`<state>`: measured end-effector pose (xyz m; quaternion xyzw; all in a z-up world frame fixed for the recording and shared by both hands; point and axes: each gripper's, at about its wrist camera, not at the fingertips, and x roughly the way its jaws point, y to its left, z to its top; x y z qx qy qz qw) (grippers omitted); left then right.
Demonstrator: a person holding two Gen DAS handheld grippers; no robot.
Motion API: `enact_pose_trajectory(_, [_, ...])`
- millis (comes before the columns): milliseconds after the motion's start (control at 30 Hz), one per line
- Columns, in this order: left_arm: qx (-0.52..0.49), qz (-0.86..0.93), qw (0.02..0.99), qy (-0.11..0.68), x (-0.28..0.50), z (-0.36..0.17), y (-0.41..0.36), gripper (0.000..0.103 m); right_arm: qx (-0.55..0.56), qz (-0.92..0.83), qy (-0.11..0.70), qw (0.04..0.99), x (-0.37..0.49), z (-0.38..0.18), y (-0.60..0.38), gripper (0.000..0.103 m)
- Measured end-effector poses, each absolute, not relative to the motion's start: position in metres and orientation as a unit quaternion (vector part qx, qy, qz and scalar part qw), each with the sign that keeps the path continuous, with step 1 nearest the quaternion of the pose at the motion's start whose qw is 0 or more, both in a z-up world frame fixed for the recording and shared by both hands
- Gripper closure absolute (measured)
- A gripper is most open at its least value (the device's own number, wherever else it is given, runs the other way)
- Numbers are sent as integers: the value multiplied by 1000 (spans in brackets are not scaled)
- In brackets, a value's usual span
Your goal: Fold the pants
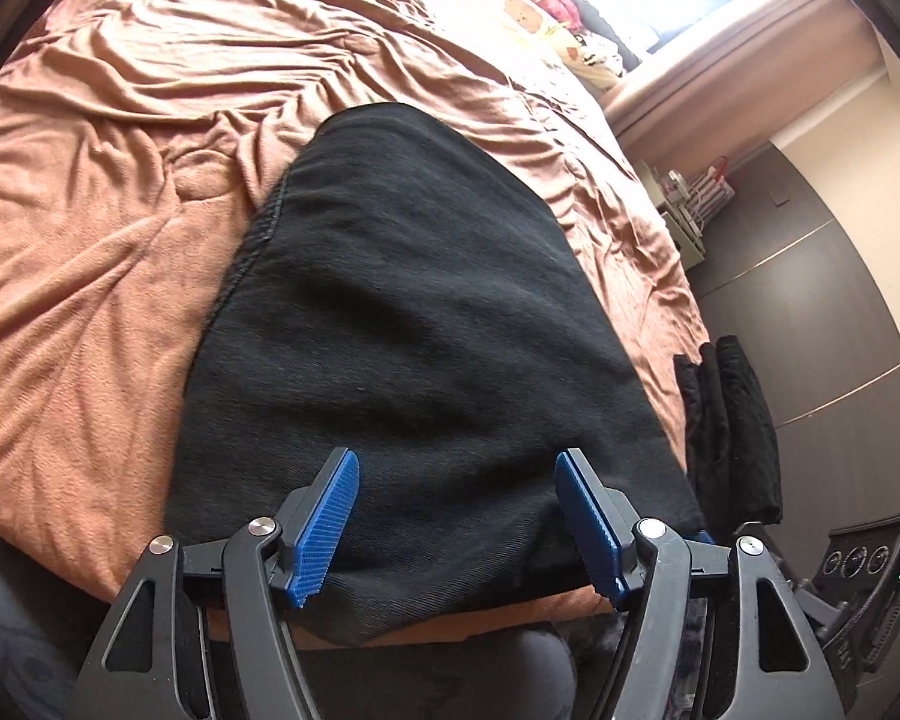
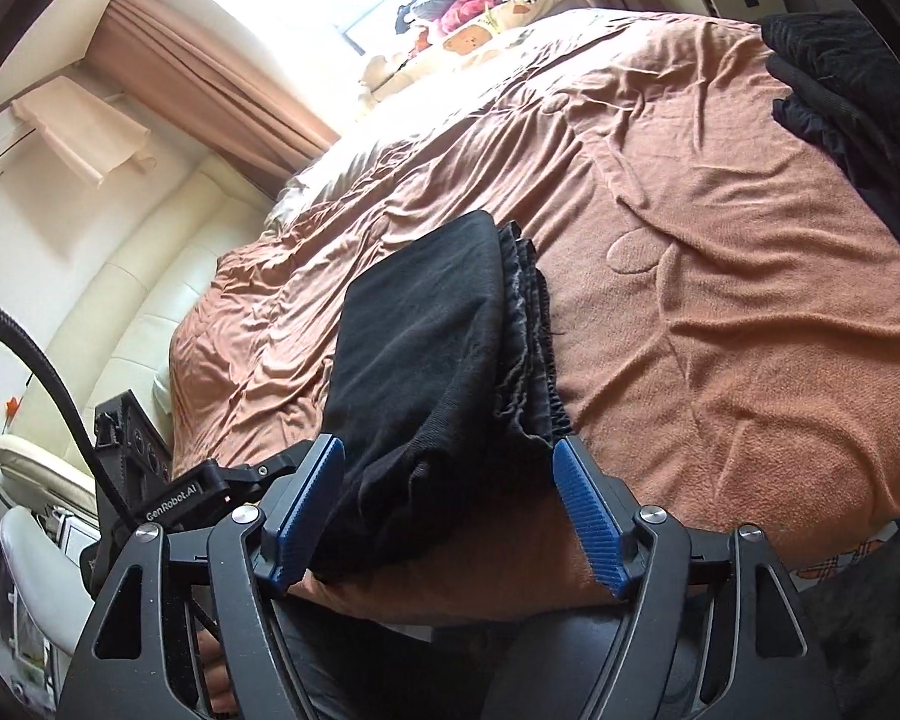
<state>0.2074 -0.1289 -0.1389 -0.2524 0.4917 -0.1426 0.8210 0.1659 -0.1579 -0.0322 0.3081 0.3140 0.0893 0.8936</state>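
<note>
pants: black, folded into a compact stack [image 1: 426,324], lying on the bed near its front edge; in right wrist view the stack [image 2: 426,360] shows layered edges w/ waistband/seams on its right side
bed: covered w/ a wrinkled rust-brown blanket [image 1: 120,276], flower shapes pressed into it
left gripper: [image 1: 457,516] over the near end of the pants, pointing down at them; blue fingers [image 1: 324,522] spread wide, nothing pinched, pads off the cloth as far as can be seen
right gripper: [image 2: 447,516] at the near end of the stack by the bed's edge; fingers [image 2: 588,522] spread, cloth sits between them but pads not pressing it; left finger just beside the fabric, contact unclear
other clothes: dark pile [image 2: 852,90] at far right of bed in right view, well apart from the pants; in left view dark folded items [image 1: 729,426] at the bed's right edge
bg: curtain [image 2: 210,72] & bright window, pillows at head of bed, small white cabinet [image 1: 681,222]
</note>
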Motion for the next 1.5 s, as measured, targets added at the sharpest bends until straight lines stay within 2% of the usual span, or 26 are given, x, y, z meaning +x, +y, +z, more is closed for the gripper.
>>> enact_pose_trajectory(200, [-256,-121,821,496,214,-155,-96,33,299,54,318,898,189,-30,-146,31])
enact_pose_trajectory(267, [-256,-117,822,496,216,-159,-88,33,284,46,323,901,195,-28,-140,35])
enact_pose_trajectory(400, [-257,-109,826,490,219,-165,-79,33,262,31,355,897,208,-31,-129,76])
enact_pose_trajectory(433, [-251,-100,829,489,219,-165,-77,33,261,30,361,895,210,-33,-127,82])
enact_pose_trajectory(533, [-253,-87,829,490,219,-169,-68,33,254,18,357,899,206,-31,-124,91])
enact_pose_trajectory(800, [-269,-73,816,507,216,-186,-51,33,253,32,320,912,171,-19,-111,94])
enact_pose_trajectory(1033, [-249,-77,822,507,208,-183,-56,33,258,28,320,911,135,-36,-112,94])
enact_pose_trajectory(1167, [-248,-75,817,515,211,-188,-57,34,276,31,364,889,146,-61,-123,93])
enact_pose_trajectory(1500, [-242,-82,825,504,229,-177,-54,34,305,84,356,879,161,-48,-144,91])
